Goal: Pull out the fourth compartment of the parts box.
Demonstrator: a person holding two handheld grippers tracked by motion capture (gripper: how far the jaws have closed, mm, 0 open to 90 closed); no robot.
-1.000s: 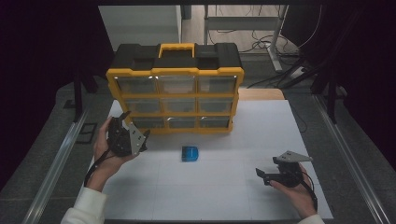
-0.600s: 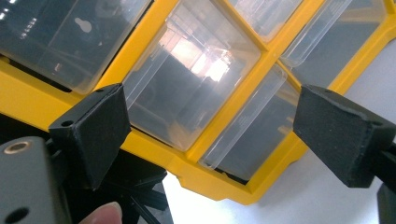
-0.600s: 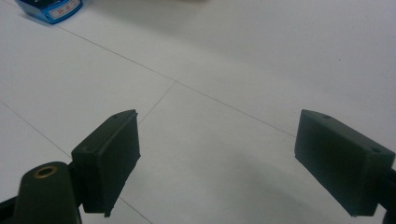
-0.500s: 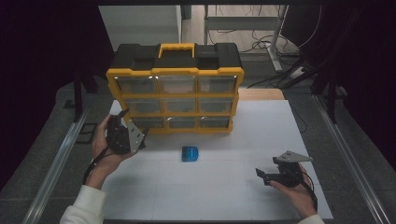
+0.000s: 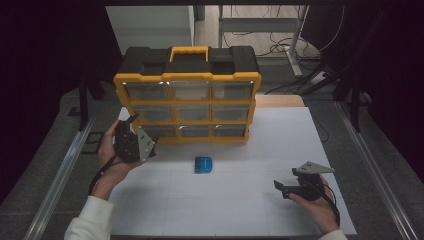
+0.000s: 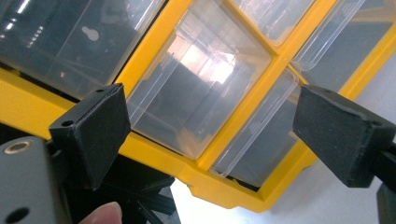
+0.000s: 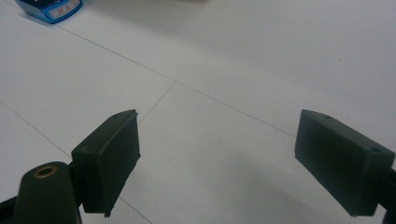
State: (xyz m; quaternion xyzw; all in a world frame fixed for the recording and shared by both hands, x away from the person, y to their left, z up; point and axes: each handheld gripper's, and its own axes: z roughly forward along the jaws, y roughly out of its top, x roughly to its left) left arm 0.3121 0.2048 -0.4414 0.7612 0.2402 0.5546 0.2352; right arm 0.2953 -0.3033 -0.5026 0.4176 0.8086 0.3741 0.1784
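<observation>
Yellow-and-black drawer organizer [image 5: 187, 95] stands upright at the far middle of the white table [image 5: 240, 200], clear drawer fronts facing the person, three rows of three. Left gripper [image 5: 129, 131] is held just in front of its lower-left corner, near the bottom-left drawer [image 5: 161, 131]; from the high view contact cannot be judged.

Left gripper view, camera rolled: left gripper [image 6: 210, 135] jaws spread wide, nothing between the pads. Framed between them are clear drawer fronts [image 6: 201, 93] and the yellow dividers of the organizer [image 6: 154, 154]; pads look short of the plastic, not touching. A fingertip [image 6: 100, 215] shows at the bottom edge. This view gives drawer detail that the high view does not: empty translucent bins, a pull lip on each front.

Small blue box [image 5: 203, 164] lies on the table in front of the organizer, roughly midway between the two grippers, apart from both.

Right gripper [image 5: 287, 189] is low over the near right of the table, pointing left. Right gripper view: right gripper [image 7: 217, 158] jaws wide apart, bare table between them; blue box [image 7: 49, 9] at the far upper-left corner, well apart from the pads.
</observation>
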